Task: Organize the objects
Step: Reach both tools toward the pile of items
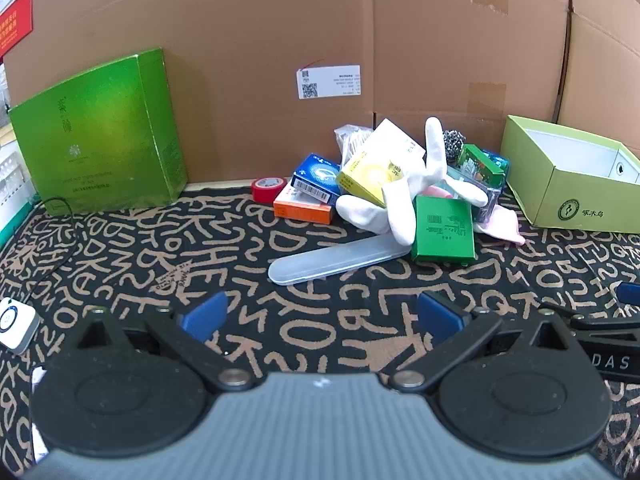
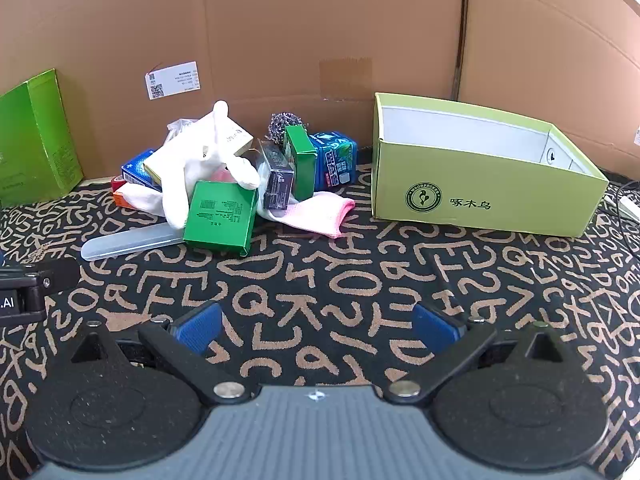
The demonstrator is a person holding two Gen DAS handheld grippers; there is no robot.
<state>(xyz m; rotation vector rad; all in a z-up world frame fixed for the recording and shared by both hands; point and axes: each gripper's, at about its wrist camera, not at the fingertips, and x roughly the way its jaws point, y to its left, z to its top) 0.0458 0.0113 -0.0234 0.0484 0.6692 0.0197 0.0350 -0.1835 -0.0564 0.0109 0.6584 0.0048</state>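
A heap of small items lies against the cardboard wall: a white glove (image 1: 404, 196) (image 2: 192, 176), a flat green box (image 1: 442, 228) (image 2: 220, 218), a clear plastic case (image 1: 340, 260) (image 2: 128, 242), a yellow box (image 1: 370, 172), a blue box (image 1: 318, 178), an orange box (image 1: 302, 208), a red tape roll (image 1: 266, 188) and a pink cloth (image 2: 320, 212). An open light-green box (image 2: 480, 200) (image 1: 568, 192) stands to the right of the heap. My left gripper (image 1: 324, 316) and right gripper (image 2: 316, 326) both hover open over the patterned mat, well short of the heap, with nothing between their pads.
A tall green box (image 1: 100, 136) (image 2: 32, 148) leans against the cardboard wall (image 1: 320, 40) at the left. A small white device (image 1: 14, 326) with a cable lies at the mat's left edge. Each gripper shows at the edge of the other's view. A white cable lies beyond the light-green box.
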